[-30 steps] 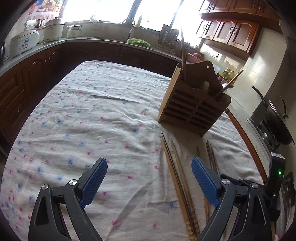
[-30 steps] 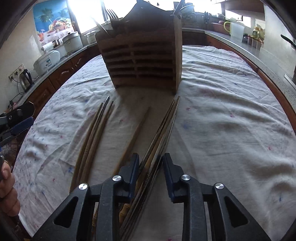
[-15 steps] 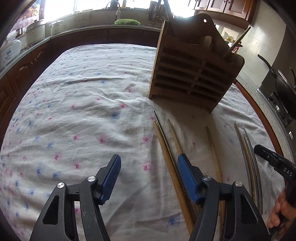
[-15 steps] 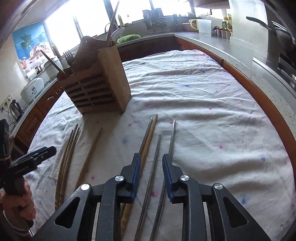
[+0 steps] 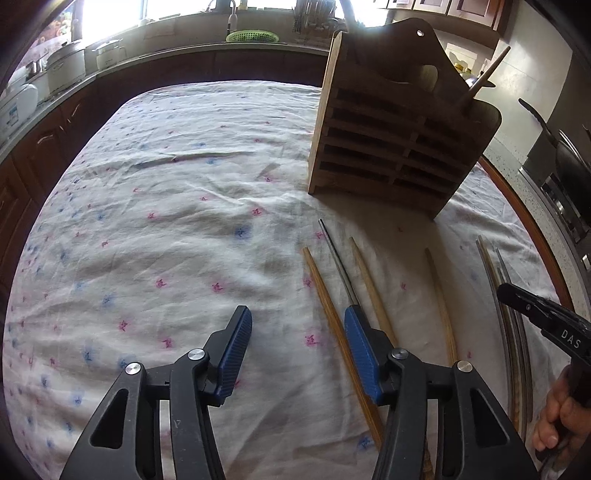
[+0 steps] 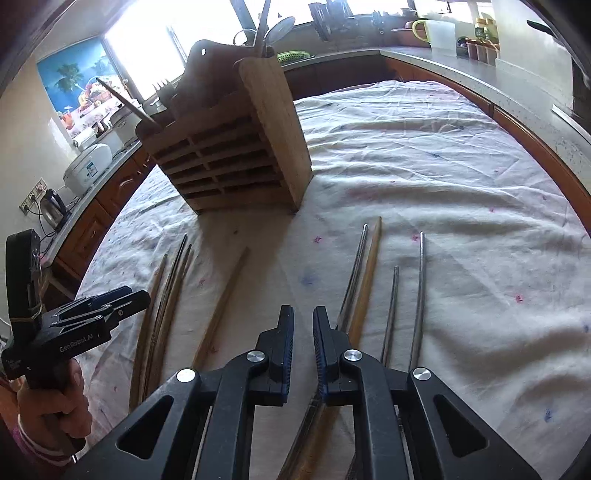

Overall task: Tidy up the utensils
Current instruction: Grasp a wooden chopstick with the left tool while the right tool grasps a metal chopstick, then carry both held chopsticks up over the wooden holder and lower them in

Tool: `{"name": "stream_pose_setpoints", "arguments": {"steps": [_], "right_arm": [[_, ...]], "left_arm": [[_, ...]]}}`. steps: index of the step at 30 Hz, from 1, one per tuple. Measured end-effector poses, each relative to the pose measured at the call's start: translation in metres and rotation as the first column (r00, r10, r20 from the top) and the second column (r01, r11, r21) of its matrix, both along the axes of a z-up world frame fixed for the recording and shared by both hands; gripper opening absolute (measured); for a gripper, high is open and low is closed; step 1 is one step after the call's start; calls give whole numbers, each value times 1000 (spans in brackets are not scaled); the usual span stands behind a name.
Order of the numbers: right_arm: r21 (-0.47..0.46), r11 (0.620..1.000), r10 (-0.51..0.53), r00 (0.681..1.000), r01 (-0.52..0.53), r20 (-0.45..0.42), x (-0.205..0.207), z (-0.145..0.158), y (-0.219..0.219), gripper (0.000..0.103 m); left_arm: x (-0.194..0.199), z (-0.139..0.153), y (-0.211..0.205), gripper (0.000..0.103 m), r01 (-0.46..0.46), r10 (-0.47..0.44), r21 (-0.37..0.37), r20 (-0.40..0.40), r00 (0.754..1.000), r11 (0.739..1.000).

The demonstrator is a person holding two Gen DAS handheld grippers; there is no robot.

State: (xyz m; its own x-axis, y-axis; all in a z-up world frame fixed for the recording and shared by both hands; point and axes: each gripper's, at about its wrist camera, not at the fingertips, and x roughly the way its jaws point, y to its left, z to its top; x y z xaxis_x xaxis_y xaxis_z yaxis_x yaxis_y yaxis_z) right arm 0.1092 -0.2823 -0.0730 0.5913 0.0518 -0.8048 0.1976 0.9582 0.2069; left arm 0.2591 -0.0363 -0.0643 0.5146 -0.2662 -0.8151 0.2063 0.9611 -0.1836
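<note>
A slatted wooden utensil holder stands on the flowered tablecloth; it also shows in the right wrist view, with forks and a stick poking out. Several wooden chopsticks and a metal one lie in front of it. My left gripper is open, low over the cloth, its right finger over the metal chopstick. My right gripper is nearly closed with nothing between its pads, just left of a wooden and metal chopstick pair. Two more metal chopsticks lie to the right.
Dark wooden counters ring the table, with rice cookers, a sink and a green basket. A stove with a pan stands at the right. A kettle and a pitcher sit on the counters.
My left gripper has moved toward the chopsticks and narrowed a little. My right gripper let go of the chopstick bundle, which now lies spread on the cloth, and swung left.
</note>
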Motion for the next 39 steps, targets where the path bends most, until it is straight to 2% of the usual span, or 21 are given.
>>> {"name": "stream_pose_setpoints", "arguments": {"steps": [3, 6, 8, 11, 13, 14, 16, 19, 20, 21, 23, 26, 30, 34, 35, 37, 39], "right_arm": [[-12, 1000, -23, 1000, 23, -5, 9, -1, -8, 11], [-26, 999, -32, 999, 32, -17, 19, -5, -13, 11], [-64, 997, -48, 999, 47, -23, 26, -6, -14, 11], [-58, 997, -55, 998, 53, -38, 35, -10, -19, 11], [-80, 996, -49, 998, 45, -49, 42, -10, -18, 10], [-97, 994, -44, 998, 39, -53, 46, -11, -16, 11], [-133, 991, -32, 997, 24, -64, 51, -11, -11, 11], [-178, 984, -8, 997, -6, -77, 55, -11, -5, 7], [-170, 985, 1, 997, -14, -75, 54, -11, -4, 6], [-149, 989, 10, 998, -20, -70, 53, -10, -3, 6], [-122, 992, 15, 999, -21, -44, 47, -5, 1, 5], [-97, 995, 23, 1000, -21, 21, 33, 13, 8, 4], [-74, 997, 33, 994, -25, 102, 15, 42, 14, 4], [-90, 995, 55, 991, -45, 119, 9, 57, 22, 4], [-98, 994, 56, 991, -44, 118, 9, 58, 24, 4], [-93, 995, 53, 992, -42, 116, 9, 57, 25, 4], [-84, 996, 48, 992, -39, 115, 5, 56, 25, 4]], "left_arm": [[8, -2, -6, 46, 9, -9, 2, -16, 1000, 1000], [13, -3, -14, 44, 9, -9, 36, -6, 1000, 999], [16, -4, -16, 43, 10, -10, 44, -1, 1000, 999], [19, -5, -20, 34, 11, -12, 60, 12, 1000, 998], [19, -6, -23, 23, 15, -17, 83, 28, 999, 996], [18, -7, -23, 20, 17, -20, 88, 35, 999, 996], [18, -7, -22, 9, 17, -20, 81, 41, 999, 997], [17, -7, -13, 6, 13, -14, 28, 31, 999, 1000], [16, -6, -9, 6, 11, -11, 9, 25, 1000, 1000], [14, -4, -5, 0, 10, -10, -14, 25, 1000, 1000], [8, 2, 2, 0, 17, -15, -66, 29, 999, 998], [-5, 19, 13, 0, 26, -19, -104, 67, 998, 994], [-22, 40, 22, 0, 48, -34, -121, 118, 992, 992], [-17, 32, 20, 3, 51, -46, -96, 56, 997, 994], [-15, 28, 17, 5, 53, -50, -82, 45, 998, 995], [-6, 18, 8, 22, 49, -48, -43, 7, 999, 998], [0, 10, 3, 31, 42, -42, -25, -15, 999, 999]]}}
